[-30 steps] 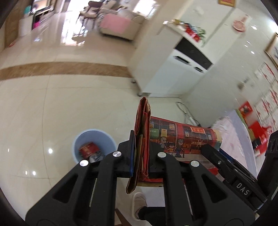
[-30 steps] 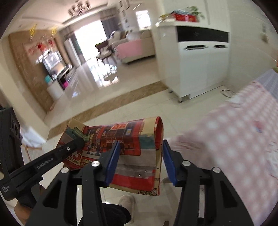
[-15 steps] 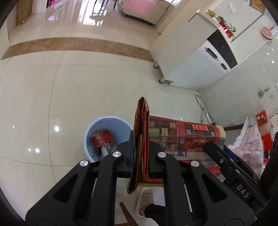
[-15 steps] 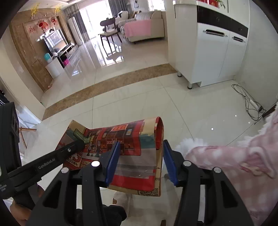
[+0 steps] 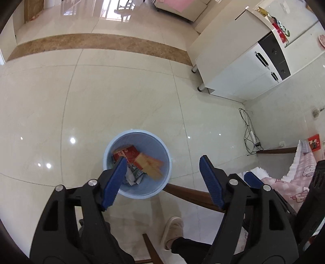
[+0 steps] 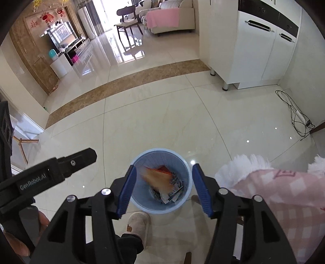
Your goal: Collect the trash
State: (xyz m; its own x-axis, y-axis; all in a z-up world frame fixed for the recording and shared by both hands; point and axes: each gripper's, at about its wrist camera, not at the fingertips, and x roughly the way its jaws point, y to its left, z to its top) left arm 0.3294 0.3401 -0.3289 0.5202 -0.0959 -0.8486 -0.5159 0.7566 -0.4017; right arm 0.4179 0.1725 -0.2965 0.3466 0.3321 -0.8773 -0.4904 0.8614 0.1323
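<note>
This is a home, an open living and dining space with a glossy tiled floor (image 6: 162,113). Far beyond the white cabinet (image 6: 249,52) stand a sofa with a pink blanket (image 6: 162,17), a wooden chair (image 6: 128,20) and a television (image 6: 61,35). Near the cabinet, a pink checked tablecloth (image 6: 284,203) and a slippered foot (image 6: 138,225) are seen.

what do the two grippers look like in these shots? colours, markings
Both match: black plastic frames with cut-out windows and silver screw heads, two fingers each with ribbed blue pads. In the right wrist view, the left gripper carries white "GenRobot.AI" lettering on its side. No cables or sleeves show.
</note>
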